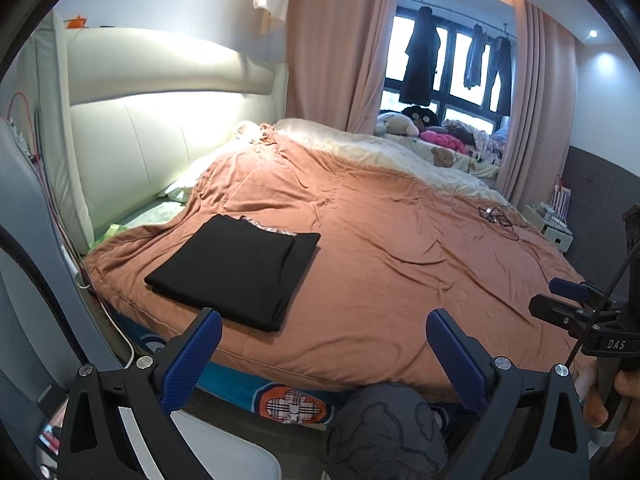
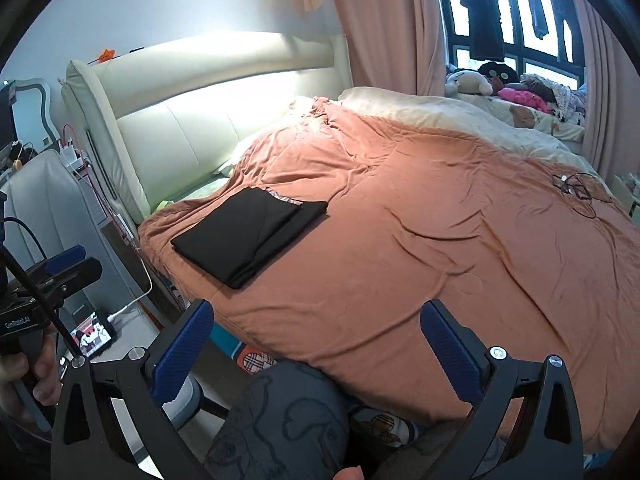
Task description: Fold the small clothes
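Blue-padded fingers of our left gripper point(image 1: 323, 344) stand wide apart at the bottom of the left wrist view, with nothing between them, held back over the near edge of the bed point(image 1: 360, 264). Beyond them the folded black garment point(image 1: 234, 270) lies flat on the orange duvet point(image 1: 400, 240), well short of the cream headboard point(image 1: 160, 140) and close to the duvet's near left corner. A strip of patterned trim shows at the garment's headboard-side edge. Our knee in grey printed trousers point(image 1: 384, 428) sits below the gripper, and the right gripper's frame shows at the right edge, also away from the garment.

In the right wrist view our right gripper point(image 2: 316, 340) is likewise spread wide and empty, hovering off the near edge of the bed. The folded black garment point(image 2: 250, 236) lies ahead and to the left, between us and the headboard point(image 2: 200, 128), touching neither gripper. A tangle of cable point(image 2: 580, 192) rests on the duvet far from the headboard, well apart from the garment.

We judge the fold finished and the release done. To do this well we draw both grippers clear without brushing the stack, check that the layers lie square, and press down any lifting edge only if one shows.
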Action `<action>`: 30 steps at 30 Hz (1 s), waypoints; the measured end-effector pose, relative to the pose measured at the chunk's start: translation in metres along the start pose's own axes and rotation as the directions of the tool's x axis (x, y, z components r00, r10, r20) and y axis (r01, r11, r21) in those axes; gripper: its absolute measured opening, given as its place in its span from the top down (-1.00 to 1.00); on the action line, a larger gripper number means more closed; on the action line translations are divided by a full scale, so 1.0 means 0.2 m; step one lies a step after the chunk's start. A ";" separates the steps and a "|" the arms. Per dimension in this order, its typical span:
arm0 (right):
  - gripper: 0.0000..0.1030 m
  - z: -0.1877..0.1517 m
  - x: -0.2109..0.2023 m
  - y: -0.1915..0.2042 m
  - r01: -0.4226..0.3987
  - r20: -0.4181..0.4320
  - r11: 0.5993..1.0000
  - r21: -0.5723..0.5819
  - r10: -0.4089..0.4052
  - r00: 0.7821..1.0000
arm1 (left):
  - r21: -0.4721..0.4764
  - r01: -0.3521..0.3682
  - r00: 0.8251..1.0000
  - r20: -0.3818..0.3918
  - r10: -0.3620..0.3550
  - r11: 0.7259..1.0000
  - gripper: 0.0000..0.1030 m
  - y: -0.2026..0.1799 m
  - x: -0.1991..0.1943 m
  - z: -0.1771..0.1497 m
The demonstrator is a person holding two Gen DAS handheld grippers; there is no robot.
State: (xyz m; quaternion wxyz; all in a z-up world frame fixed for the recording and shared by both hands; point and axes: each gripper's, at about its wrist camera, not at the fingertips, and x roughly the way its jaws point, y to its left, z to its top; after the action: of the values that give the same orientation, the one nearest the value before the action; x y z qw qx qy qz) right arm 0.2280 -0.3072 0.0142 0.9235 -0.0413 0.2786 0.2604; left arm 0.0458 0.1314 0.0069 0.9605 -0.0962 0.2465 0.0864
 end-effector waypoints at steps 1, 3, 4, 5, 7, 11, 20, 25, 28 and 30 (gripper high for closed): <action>-1.00 -0.02 -0.03 -0.01 0.002 0.005 1.000 0.002 -0.002 1.000 | -0.001 0.001 1.000 0.004 -0.001 1.000 -0.99 -0.01 -0.01 -0.01; -1.00 -0.06 -0.10 -0.02 0.009 0.019 1.000 0.002 -0.009 1.000 | -0.003 0.010 1.000 0.013 -0.010 1.000 -0.99 -0.05 -0.05 -0.05; -1.00 -0.08 -0.13 -0.02 0.016 0.026 1.000 0.001 -0.016 1.000 | -0.002 0.015 1.000 0.017 -0.015 1.000 -0.99 -0.07 -0.07 -0.07; -1.00 -0.11 -0.16 -0.03 0.026 0.034 1.000 -0.002 -0.026 0.999 | -0.002 0.020 1.000 0.019 -0.020 1.000 -0.99 -0.08 -0.09 -0.09; -1.00 -0.16 -0.22 -0.03 0.035 0.047 0.999 -0.004 -0.034 0.998 | -0.002 0.035 0.999 0.022 -0.035 0.999 -0.99 -0.12 -0.13 -0.13; -1.00 -0.27 -0.32 -0.05 0.048 0.069 0.999 -0.002 -0.048 0.997 | 0.027 0.043 0.999 0.031 -0.044 0.999 -0.99 -0.19 -0.19 -0.21; -1.00 -0.49 -0.46 -0.08 0.074 0.122 0.997 0.030 -0.077 0.990 | 0.059 0.055 0.995 0.081 -0.060 0.997 -0.99 -0.28 -0.32 -0.36; -1.00 -0.54 -0.47 -0.11 0.081 0.137 0.995 0.049 -0.088 0.987 | 0.093 0.056 0.993 0.095 -0.065 0.994 -0.99 -0.33 -0.35 -0.39; -1.00 -0.55 -0.46 -0.14 0.088 0.134 0.994 0.065 -0.096 0.986 | 0.109 0.061 0.993 0.097 -0.072 0.992 -0.99 -0.36 -0.36 -0.40; -1.00 -0.54 -0.46 -0.15 0.095 0.134 0.993 0.072 -0.105 0.985 | 0.124 0.062 0.992 0.102 -0.075 0.990 -0.99 -0.38 -0.37 -0.41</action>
State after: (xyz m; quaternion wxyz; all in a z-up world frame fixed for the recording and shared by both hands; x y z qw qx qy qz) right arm 0.1243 -0.3983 -0.0296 0.9533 -0.0068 0.2201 0.2067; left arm -0.0396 0.0310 -0.0158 0.9787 -0.0420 0.1961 0.0433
